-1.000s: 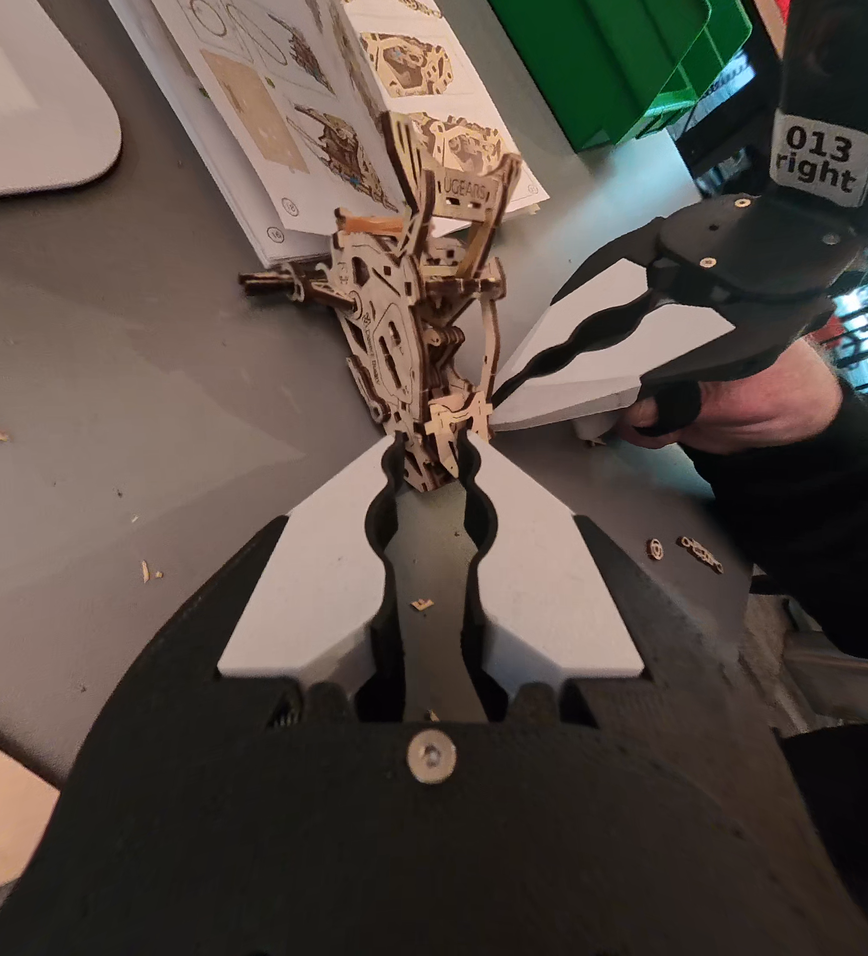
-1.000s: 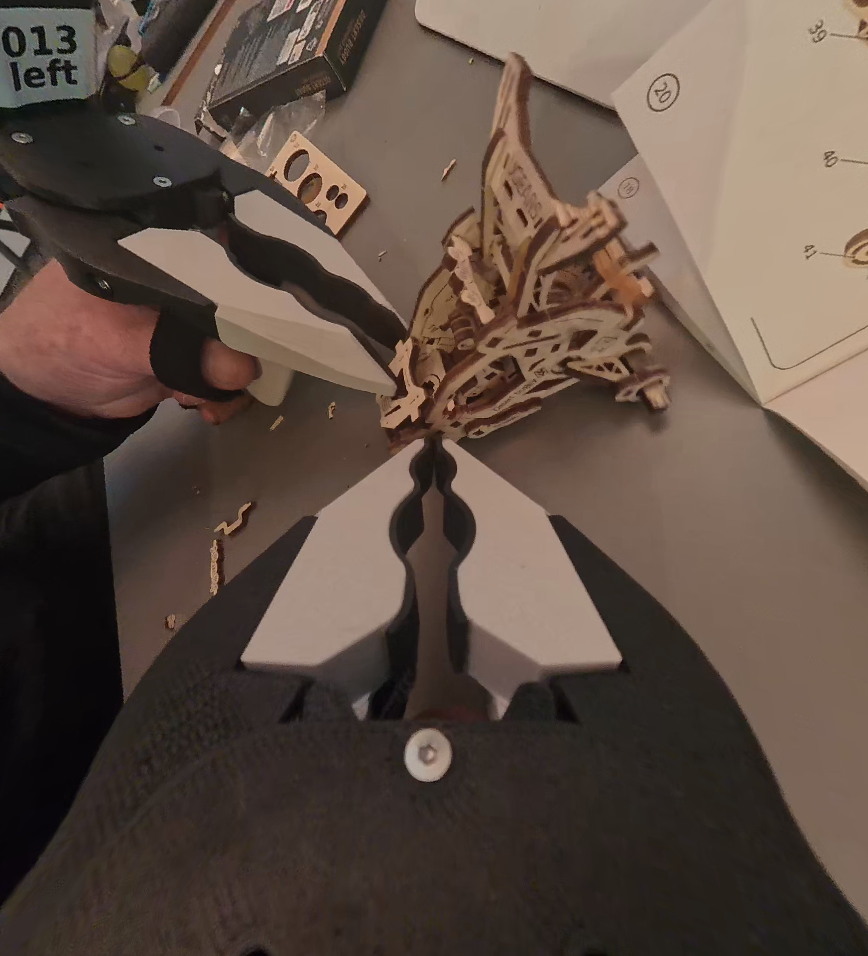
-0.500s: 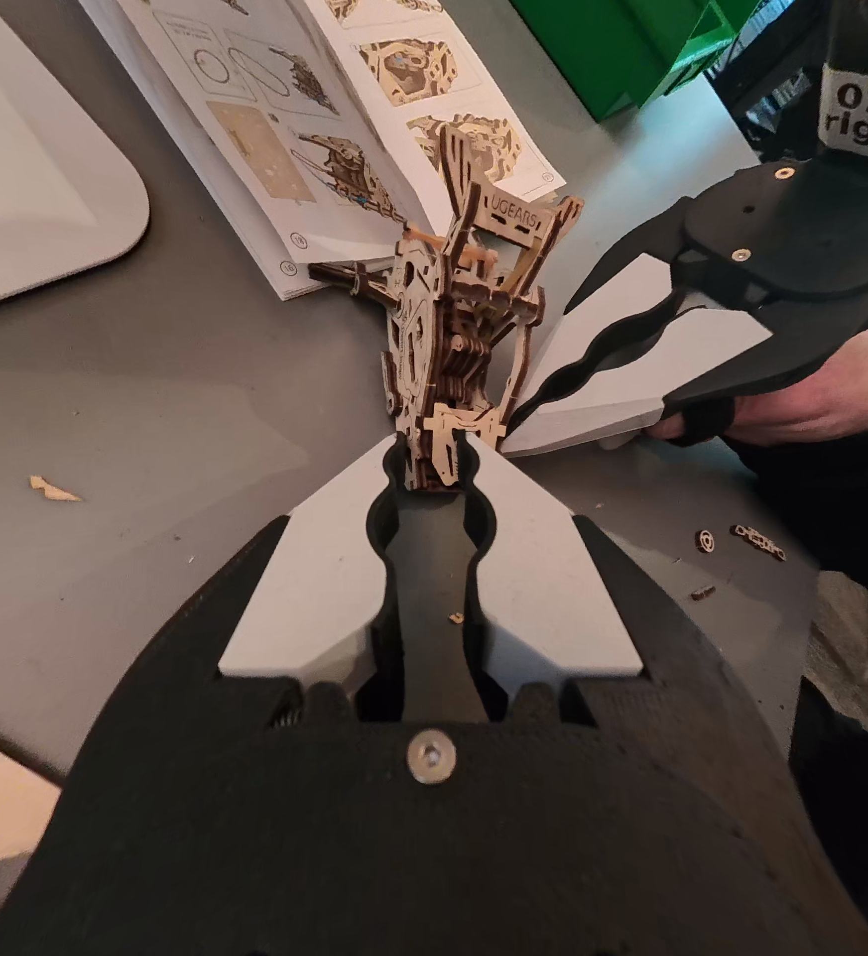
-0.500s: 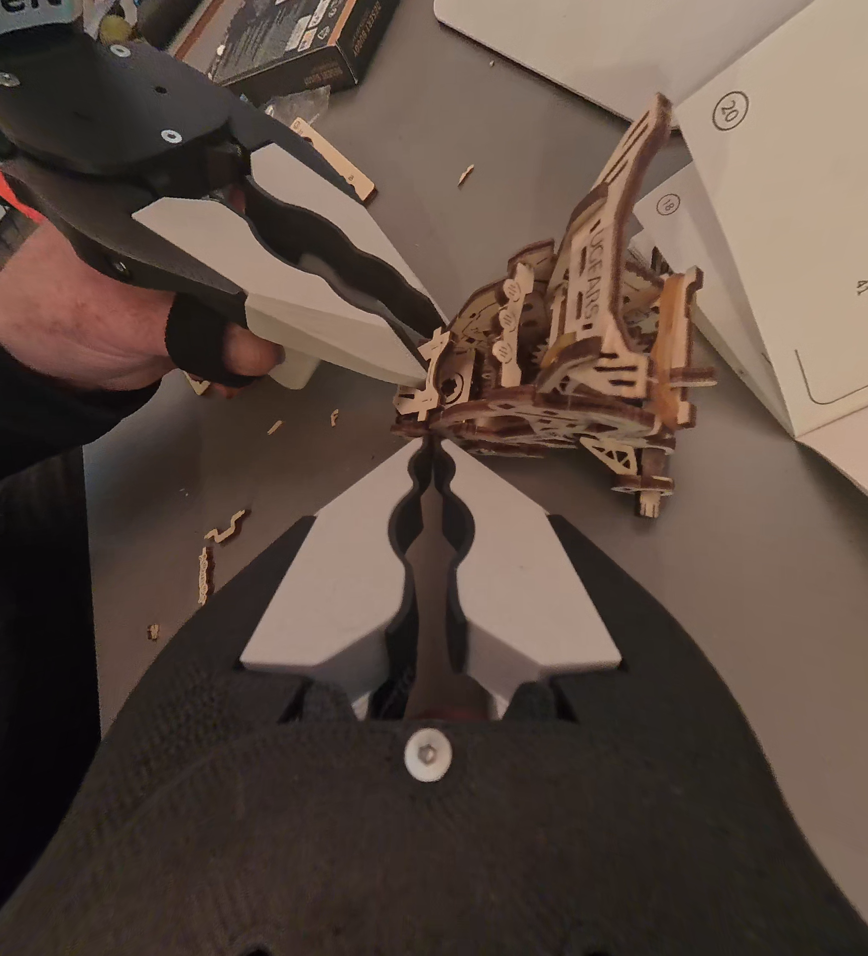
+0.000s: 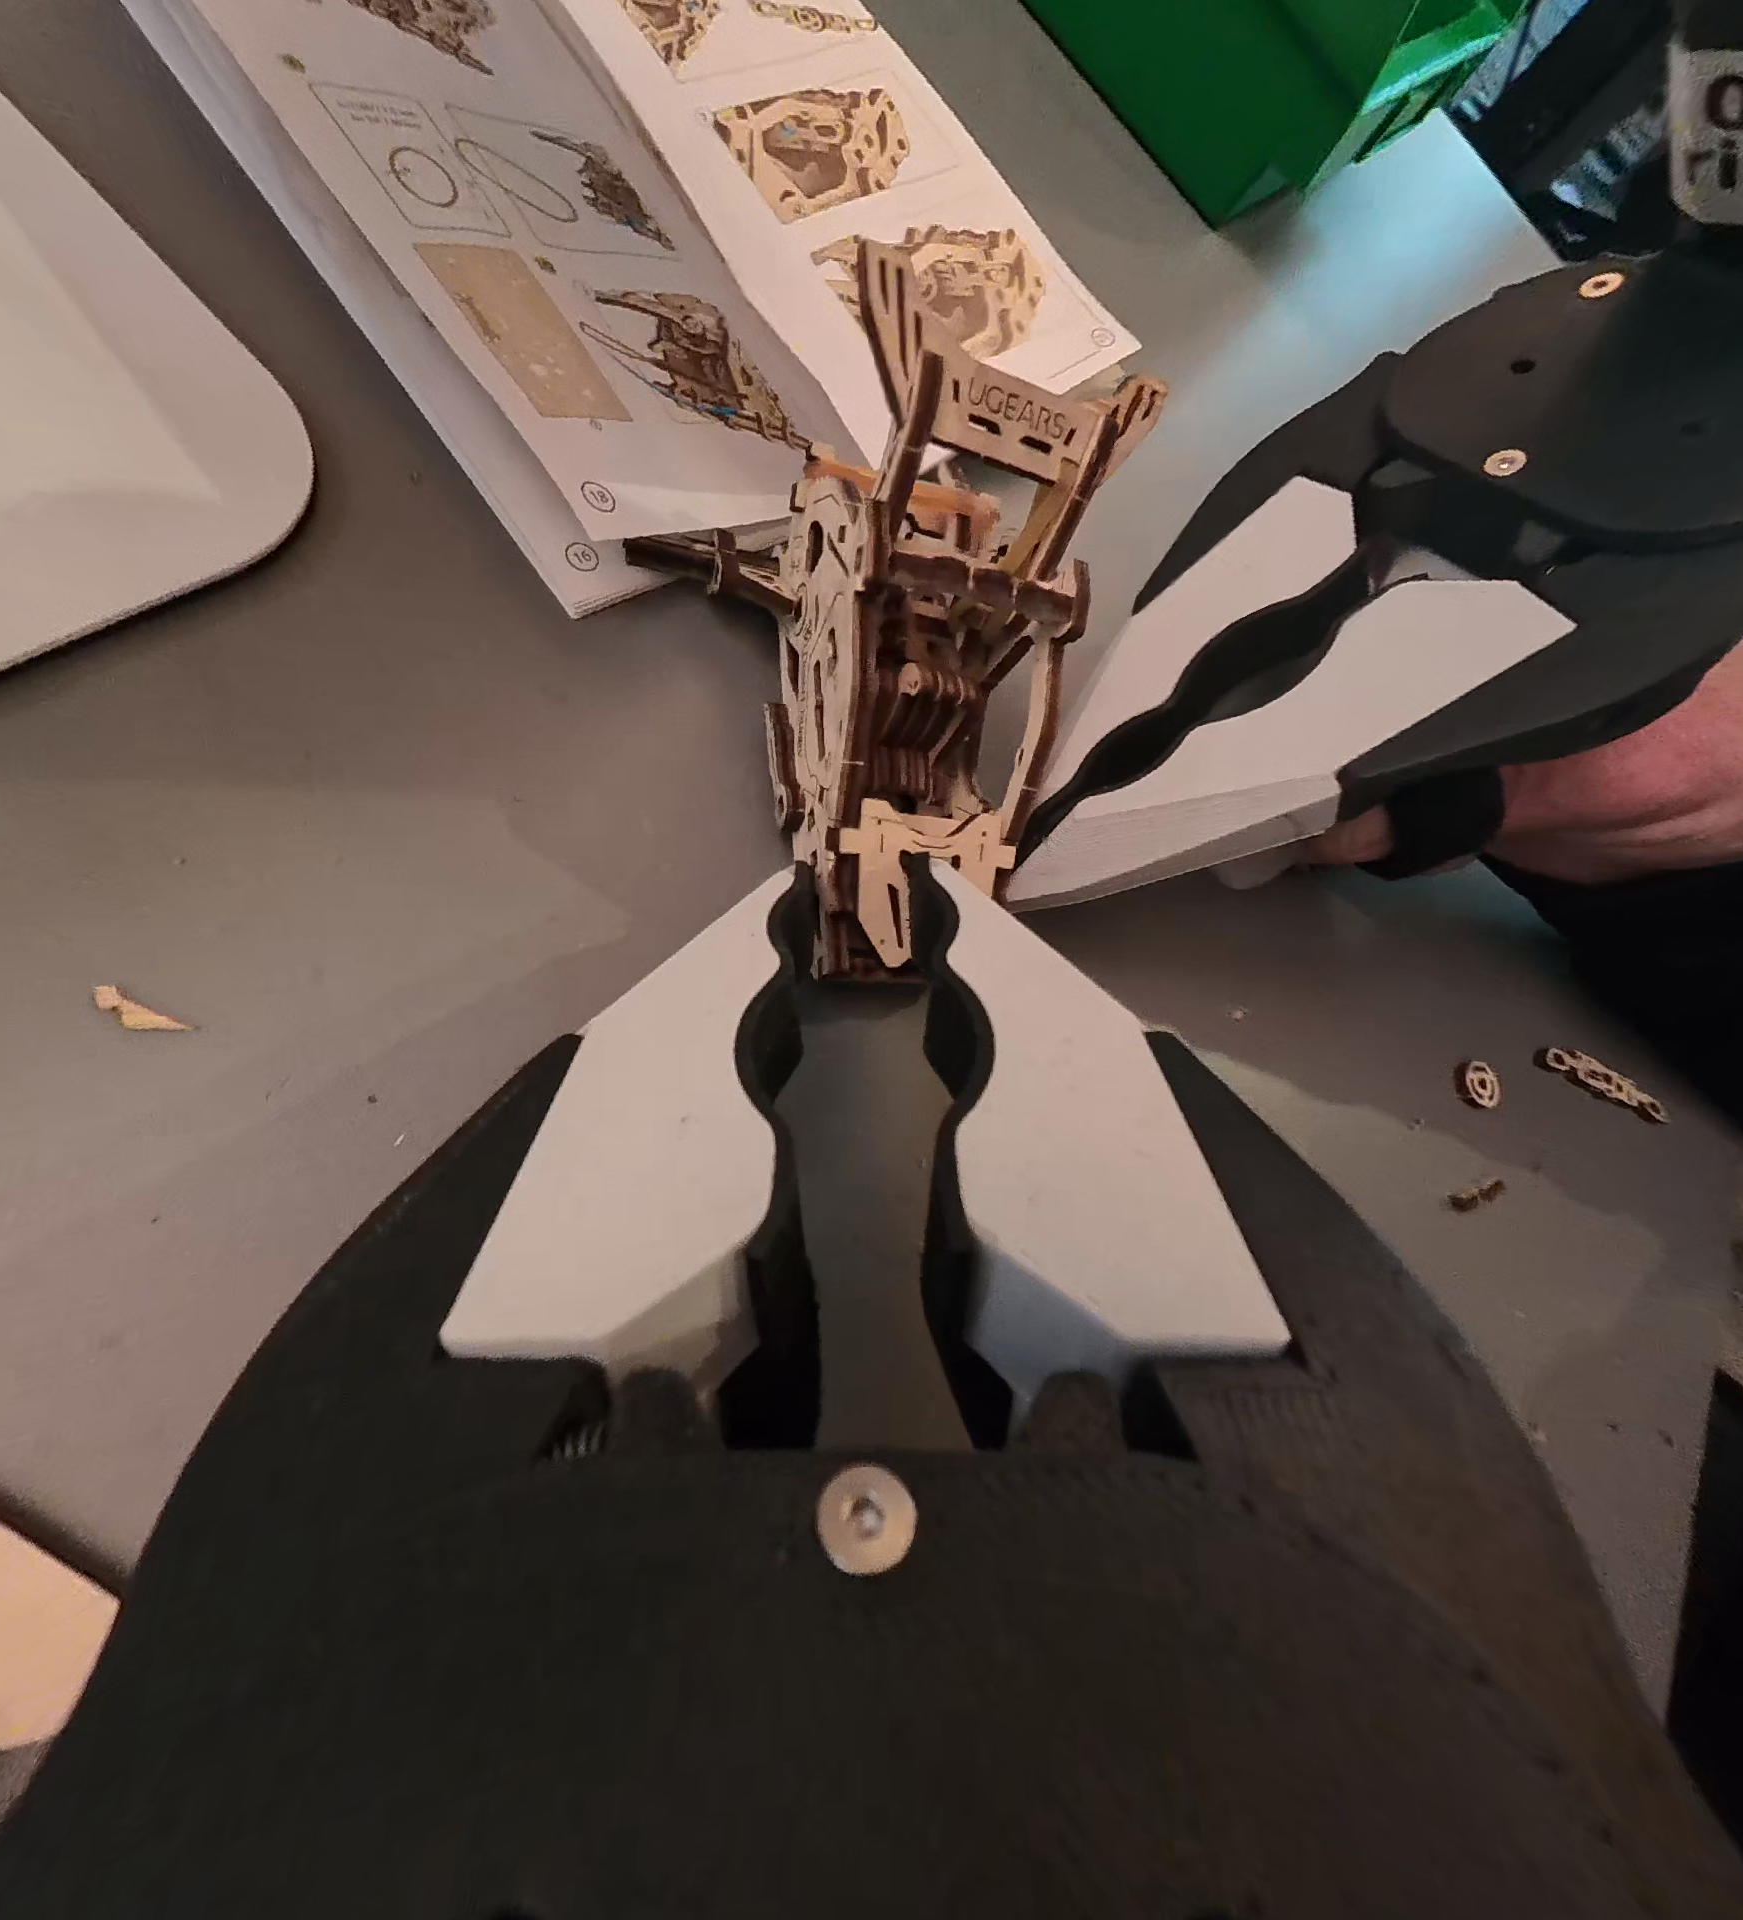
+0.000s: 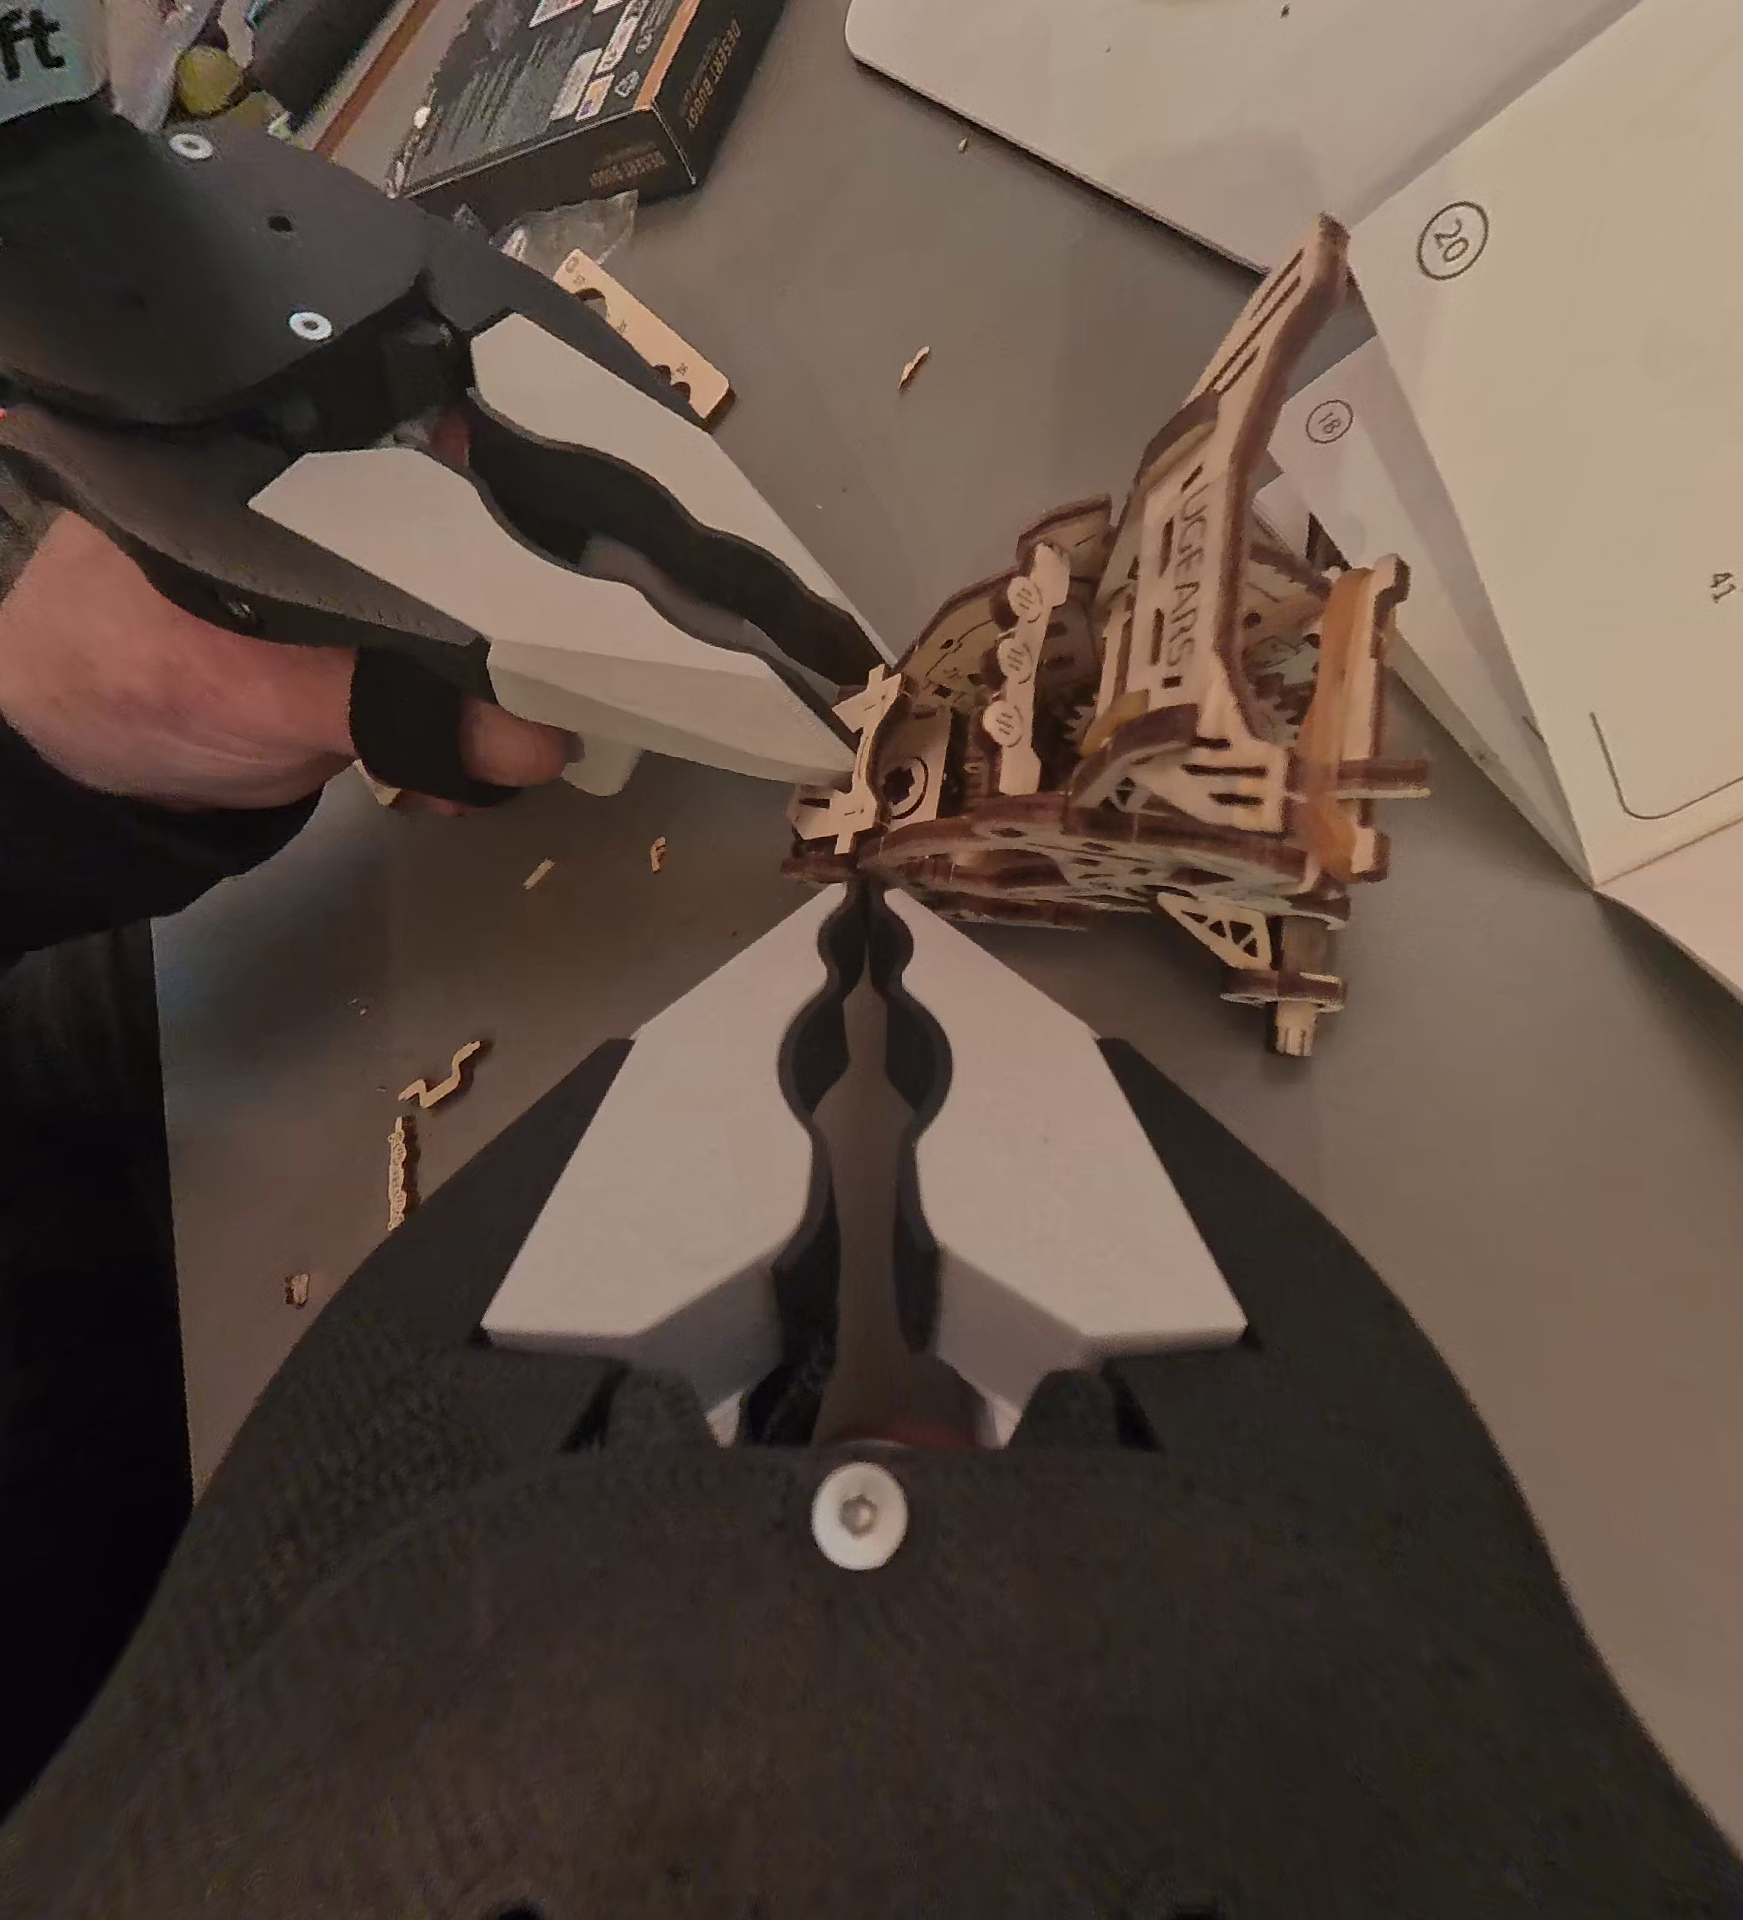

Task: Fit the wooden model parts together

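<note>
— Grippers, where are they?

— Both meet at one wooden model (image 5: 924, 665) out on the grey bench (image 5: 327, 883), just in front of an open instruction booklet (image 5: 576, 239) that lies toward the bench's far edge. The left gripper (image 5: 865, 914) reaches straight forward, its jaws pinching the model's near end. The right gripper (image 6: 862, 902) comes in from the side, its jaws pressed nearly together on a thin edge of the model's base.

— And the hands?

— In the right wrist view, a bare hand (image 6: 150, 686) in a dark sleeve wraps the left gripper's handle, one finger through a black loop, the tool angled downward.

— What else lies about?

— Small wood offcuts (image 6: 441, 1075) near the bench's close edge, and a green bin (image 5: 1251, 83) at the far right corner.
</note>
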`<state>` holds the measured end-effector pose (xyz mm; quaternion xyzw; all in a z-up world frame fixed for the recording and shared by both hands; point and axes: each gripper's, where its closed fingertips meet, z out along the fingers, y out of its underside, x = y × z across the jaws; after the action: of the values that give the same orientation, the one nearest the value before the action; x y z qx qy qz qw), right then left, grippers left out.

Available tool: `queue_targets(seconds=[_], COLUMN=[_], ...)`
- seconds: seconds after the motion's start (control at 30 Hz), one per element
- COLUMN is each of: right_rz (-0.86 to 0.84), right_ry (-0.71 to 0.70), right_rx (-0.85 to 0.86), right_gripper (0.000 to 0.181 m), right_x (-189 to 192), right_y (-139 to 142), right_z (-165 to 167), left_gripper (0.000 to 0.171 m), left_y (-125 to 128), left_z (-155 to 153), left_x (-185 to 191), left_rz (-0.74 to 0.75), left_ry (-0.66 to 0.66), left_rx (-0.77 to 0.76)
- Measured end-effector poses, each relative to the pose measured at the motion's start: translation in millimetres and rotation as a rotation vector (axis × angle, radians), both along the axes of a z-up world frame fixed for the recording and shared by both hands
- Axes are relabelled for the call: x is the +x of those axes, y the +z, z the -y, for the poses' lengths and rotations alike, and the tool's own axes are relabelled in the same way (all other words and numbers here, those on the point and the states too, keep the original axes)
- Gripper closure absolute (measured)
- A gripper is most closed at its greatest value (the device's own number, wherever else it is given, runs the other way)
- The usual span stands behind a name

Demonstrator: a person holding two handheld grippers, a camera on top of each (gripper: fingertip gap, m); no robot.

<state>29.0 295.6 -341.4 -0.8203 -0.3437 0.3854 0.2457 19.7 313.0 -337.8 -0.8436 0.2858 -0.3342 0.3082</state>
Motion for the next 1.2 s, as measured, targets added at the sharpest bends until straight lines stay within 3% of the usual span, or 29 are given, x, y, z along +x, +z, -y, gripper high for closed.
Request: queue_targets(seconds=[0.27,0.63,1.0,1.13,1.2], right_rz=[0.000,-0.066,-0.102,-0.092,-0.090], right_ry=[-0.016,-0.072,-0.149,-0.174,-0.155], right_rx=[-0.005,-0.007,-0.055,-0.061,-0.084], right_gripper=[0.181,0.175,0.172,0.152,0.152], right_x=[0,7,17,31,33], right_y=[0,8,10,9,7], right_z=[-4,-6,-16,-22,-20], left_gripper=[0.156,0.153,0.154,0.154,0.155], left_y=[0,3,2,3,5], left_z=[-3,-5,-6,-5,-8], left_x=[-1,4,12,15,16], left_rz=[-0.046,0.069,0.051,0.044,0.059], left_ry=[0.033,-0.046,-0.043,-0.027,-0.006], left_rx=[0.066,-0.081,-0.061,-0.044,-0.039])
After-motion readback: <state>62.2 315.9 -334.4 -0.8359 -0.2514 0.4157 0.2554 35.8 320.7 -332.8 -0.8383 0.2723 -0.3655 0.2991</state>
